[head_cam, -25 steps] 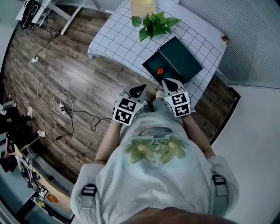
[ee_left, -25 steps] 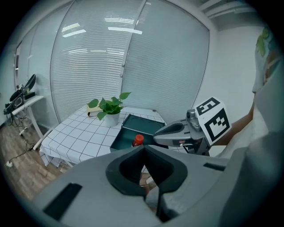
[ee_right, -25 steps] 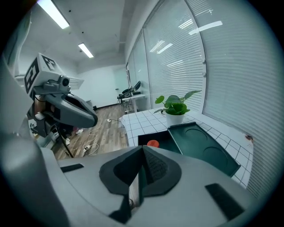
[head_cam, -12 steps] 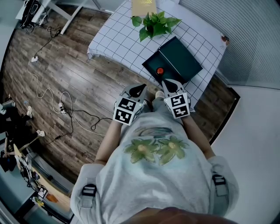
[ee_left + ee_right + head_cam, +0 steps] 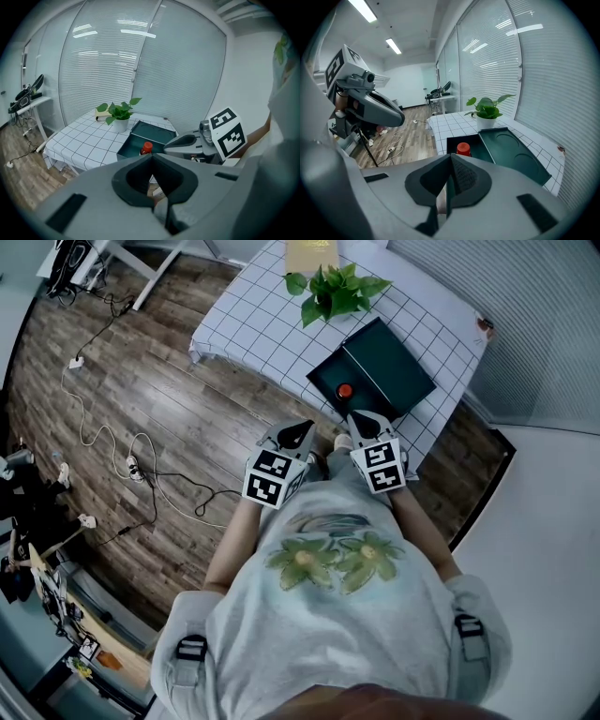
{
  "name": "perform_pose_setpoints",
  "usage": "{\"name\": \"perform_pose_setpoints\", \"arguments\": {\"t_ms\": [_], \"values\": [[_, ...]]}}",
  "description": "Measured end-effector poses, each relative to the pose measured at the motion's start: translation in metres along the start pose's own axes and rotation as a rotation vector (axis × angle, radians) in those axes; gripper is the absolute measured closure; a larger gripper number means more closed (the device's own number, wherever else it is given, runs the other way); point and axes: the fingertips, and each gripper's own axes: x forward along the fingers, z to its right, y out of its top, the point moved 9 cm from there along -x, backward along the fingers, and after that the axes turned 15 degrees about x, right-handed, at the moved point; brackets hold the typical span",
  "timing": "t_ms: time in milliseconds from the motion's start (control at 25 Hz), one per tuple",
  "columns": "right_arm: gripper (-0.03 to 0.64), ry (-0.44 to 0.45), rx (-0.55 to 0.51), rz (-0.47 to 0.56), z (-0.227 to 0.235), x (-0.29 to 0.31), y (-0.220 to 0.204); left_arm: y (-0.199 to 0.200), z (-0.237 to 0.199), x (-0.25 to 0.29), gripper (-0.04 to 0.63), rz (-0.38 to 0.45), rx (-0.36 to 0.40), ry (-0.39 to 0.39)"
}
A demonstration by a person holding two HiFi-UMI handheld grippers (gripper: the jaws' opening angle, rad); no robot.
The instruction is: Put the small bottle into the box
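Fingers (image 5: pixel 408 206) pressed together and empty on both the left gripper (image 5: pixel 296 433) and the right gripper (image 5: pixel 362 419), held just off the desk's (image 5: pixel 253 324) 6 o'clock edge. The small bottle (image 5: pixel 344 392), red-capped, stands upright inside the box (image 5: pixel 322 381), at 12 o'clock from the right gripper. The lid (image 5: pixel 392 367) lies open at 2 o'clock. I judge placement done; the sound move is holding both grippers clear of lid and bottle.

Office-like lab room: blinded glass walls (image 5: pixel 117 65), ceiling strip lights (image 5: pixel 393 46), cables (image 5: pixel 134 468) trailing over wood floor (image 5: pixel 187 399).
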Motion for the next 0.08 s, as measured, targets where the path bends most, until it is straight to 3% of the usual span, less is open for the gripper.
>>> {"name": "perform_pose_setpoints", "arguments": {"t_ms": [80], "values": [[0.609, -0.002, -0.001, 0.001, 0.0011, 0.0003, 0.0004, -0.0002, 0.0001, 0.0002, 0.589, 0.0, 0.0, 0.003]]}}
